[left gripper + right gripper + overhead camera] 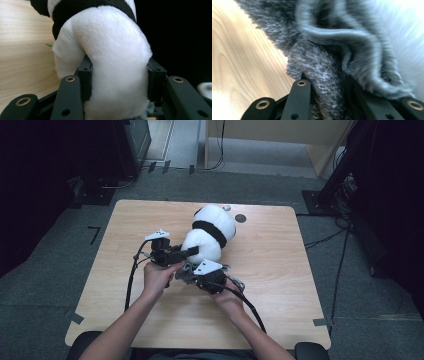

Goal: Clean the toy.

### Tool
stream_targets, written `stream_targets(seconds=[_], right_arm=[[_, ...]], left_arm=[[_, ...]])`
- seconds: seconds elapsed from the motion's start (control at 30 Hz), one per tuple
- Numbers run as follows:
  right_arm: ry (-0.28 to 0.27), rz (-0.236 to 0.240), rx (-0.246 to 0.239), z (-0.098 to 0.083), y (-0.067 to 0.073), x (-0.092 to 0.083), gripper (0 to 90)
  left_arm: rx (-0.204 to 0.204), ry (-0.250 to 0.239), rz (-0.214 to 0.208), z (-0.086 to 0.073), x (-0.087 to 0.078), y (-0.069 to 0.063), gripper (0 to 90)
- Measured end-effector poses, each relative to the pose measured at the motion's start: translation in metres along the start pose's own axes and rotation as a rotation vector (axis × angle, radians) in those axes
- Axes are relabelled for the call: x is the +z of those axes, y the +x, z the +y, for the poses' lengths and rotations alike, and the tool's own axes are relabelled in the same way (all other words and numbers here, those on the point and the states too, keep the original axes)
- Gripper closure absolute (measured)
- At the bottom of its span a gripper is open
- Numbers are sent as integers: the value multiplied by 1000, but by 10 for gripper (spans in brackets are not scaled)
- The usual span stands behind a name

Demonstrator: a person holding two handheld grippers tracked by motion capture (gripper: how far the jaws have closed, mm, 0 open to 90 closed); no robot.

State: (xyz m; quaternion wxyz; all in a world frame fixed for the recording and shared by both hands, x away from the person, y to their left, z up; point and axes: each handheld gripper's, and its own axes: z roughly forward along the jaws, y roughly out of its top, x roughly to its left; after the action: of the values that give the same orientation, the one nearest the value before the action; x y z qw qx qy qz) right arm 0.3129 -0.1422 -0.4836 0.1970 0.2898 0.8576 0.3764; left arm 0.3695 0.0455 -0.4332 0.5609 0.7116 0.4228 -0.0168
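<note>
Panda toy [210, 232] lies near the middle of the bench [280, 285], a soft white body with a black band around it. Its long way runs from the middle of the high view up and to the right, so the head end points away from the person and the bottom end points back at the hands.

Left tongs [192, 251] come in from the left of the frame and are squeezed on the white bottom end of the toy. In the left gripper view the fur bulges out between the two black pads [85, 75], so the hold looks firm.

Right tongs [186, 274] sit just below the toy in the high view, close beside the left tongs. They are shut on a grey fuzzy cloth [329, 82] (it looks like a little piece of clothing, but it is too blurry to say which). The grey cloth [186, 270] is bunched up right at the toy's bottom end, touching it.

So the toy lies straight ahead of both tongs, and the cloth sits at the near end of it. I think the next move is to pull the cloth along the toy's long way, up toward the black band, while the left tongs keep the toy steady.
</note>
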Motion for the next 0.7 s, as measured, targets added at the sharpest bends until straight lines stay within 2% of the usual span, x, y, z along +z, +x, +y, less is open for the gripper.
stream_targets(seconds=[0.07, 0.13, 0.2, 0.27, 0.3, 0.4, 0.53, 0.7], right_arm=[[29, 1, 21, -3, -5, 3, 765], [57, -3, 54, -7, -12, 4, 764], [71, -5, 89, -10, -24, 2, 764], [84, 0, 128, -11, -34, -2, 764], [93, -13, 147, -13, -40, -4, 764], [106, -36, 166, -15, -52, -11, 764], [94, -65, 200, -16, -64, -21, 764], [50, -88, 262, -16, -81, -36, 765]], left_arm=[[14, 3, -3, 0, -1, -1, 531], [3, 6, -17, 1, -3, 1, 534], [9, 16, -25, 0, -4, 3, 535], [49, 9, -7, -1, -4, 2, 534], [66, 6, 3, -1, -4, 2, 533], [65, 6, 1, -1, -4, 4, 534], [44, -11, 3, -1, -7, 9, 532], [64, -19, 20, -1, -10, 11, 532]])
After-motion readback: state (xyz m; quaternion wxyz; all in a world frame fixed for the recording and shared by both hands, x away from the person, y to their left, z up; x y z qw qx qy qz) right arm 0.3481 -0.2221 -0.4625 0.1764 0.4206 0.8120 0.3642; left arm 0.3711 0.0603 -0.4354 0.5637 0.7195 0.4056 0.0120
